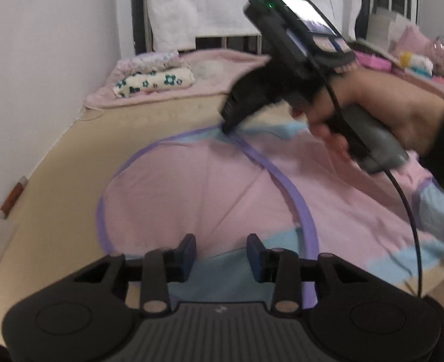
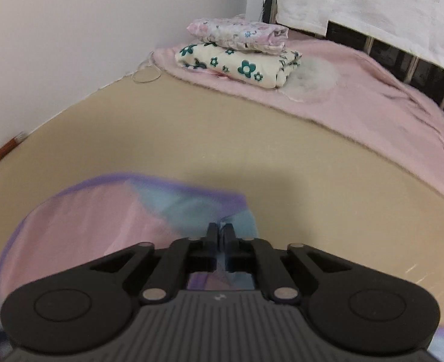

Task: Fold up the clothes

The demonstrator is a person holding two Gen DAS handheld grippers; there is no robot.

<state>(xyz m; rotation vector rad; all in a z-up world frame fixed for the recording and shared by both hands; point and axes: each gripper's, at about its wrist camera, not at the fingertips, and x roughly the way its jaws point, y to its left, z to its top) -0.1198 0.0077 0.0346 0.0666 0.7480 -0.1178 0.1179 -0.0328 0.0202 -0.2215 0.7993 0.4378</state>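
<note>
Pink garment: a thin pink cloth garment with purple trim and light blue patches (image 1: pixel 209 187) is spread over the beige bed surface (image 1: pixel 71 163), filling the centre and right of the left wrist view; in the right wrist view it lies at the lower left (image 2: pixel 80 220).
Purple trim: a curved band is seen running from the upper centre of the left wrist view down to the lower right of centre.
Right gripper: the black 2-finger right gripper (image 2: pixel 221 231) has its jaws pressed together on a light blue fold of the garment, at the cloth's far edge. In the left wrist view its tip (image 1: pixel 228 126) is seen touching the trim at upper centre, held by a hand (image 1: pixel 381 114) with a dark sleeve, a black cable hanging below.
Left gripper: the left gripper (image 1: pixel 222 247) has its jaws spread, blue pads apart, over the near edge of the garment at lower centre; whether the pads touch the cloth cannot be told.
Folded stack: 2 folded floral cloths (image 2: pixel 240 54) are stacked on a pink blanket (image 2: pixel 372 111) at upper centre of the right wrist view, well apart from the garment.
Wall: a white wall (image 2: pixel 71 30) is seen at upper left.
</note>
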